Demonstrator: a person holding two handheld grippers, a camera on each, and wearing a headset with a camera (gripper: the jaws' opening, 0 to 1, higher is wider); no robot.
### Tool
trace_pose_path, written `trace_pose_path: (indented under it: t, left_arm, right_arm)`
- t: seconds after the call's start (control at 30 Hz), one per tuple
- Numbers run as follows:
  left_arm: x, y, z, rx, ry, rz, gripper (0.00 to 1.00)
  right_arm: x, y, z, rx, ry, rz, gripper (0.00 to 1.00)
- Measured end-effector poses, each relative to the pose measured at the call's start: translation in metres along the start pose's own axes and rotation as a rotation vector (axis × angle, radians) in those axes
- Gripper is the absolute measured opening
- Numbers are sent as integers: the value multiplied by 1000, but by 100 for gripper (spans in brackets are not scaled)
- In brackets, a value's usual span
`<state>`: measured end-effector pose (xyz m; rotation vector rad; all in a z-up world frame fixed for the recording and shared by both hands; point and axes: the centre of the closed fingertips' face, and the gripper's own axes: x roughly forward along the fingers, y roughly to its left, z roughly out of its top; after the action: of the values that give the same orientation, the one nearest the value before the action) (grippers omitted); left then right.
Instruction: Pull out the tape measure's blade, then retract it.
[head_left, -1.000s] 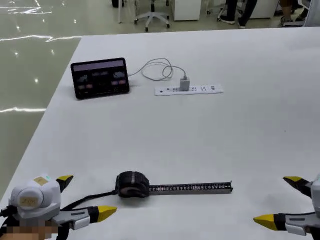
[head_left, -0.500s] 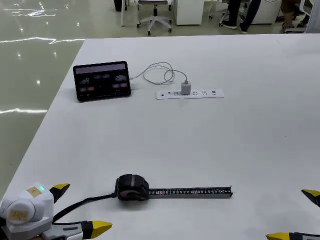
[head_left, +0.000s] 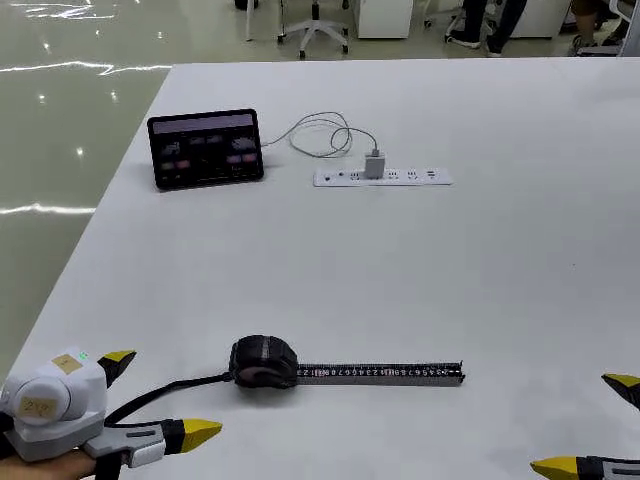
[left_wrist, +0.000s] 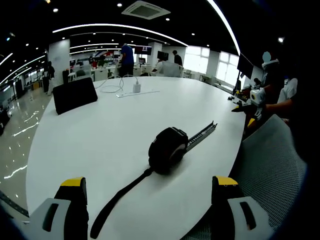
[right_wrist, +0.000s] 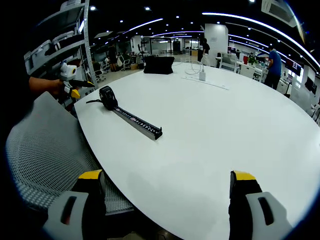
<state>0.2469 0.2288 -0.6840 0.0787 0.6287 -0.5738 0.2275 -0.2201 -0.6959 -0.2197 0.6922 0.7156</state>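
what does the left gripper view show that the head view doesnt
Left gripper view: ceiling lights, standing people and grey mesh beside the table. Head view: icons on the tablet and a chair base. Both: the tape measure with its blade out on the table, the power strip, and the open left gripper.

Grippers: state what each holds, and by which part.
Nothing. The left gripper and right gripper are open; the tape measure lies untouched on the table.
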Motion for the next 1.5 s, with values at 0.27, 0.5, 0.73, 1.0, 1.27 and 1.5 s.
trace_pose_path:
  t: [0.27, 0.5, 0.73, 1.0, 1.27, 1.5]
  left_arm:
    - [4, -6, 1, 3, 12, 5, 100]
    - [3, -5, 8, 6, 4, 5, 100]
    - [6, -5, 15, -8, -3, 14, 100]
    - [20, -7, 17, -28, 18, 22, 100]
    - [37, -12, 29, -38, 21, 17, 100]
    - [50, -13, 35, -68, 30, 39, 100]
  right_arm:
    - [-1, 1, -2, 2, -2, -3, 100]
    - [-1, 2, 1, 2, -9, -4, 100]
    - [-3, 2, 4, -11, -7, -7, 100]
    - [5, 3, 10, -51, 11, 15, 100]
    - [16, 1, 25, -100, 27, 37, 99]
    - [25, 5, 36, -149, 40, 69, 99]
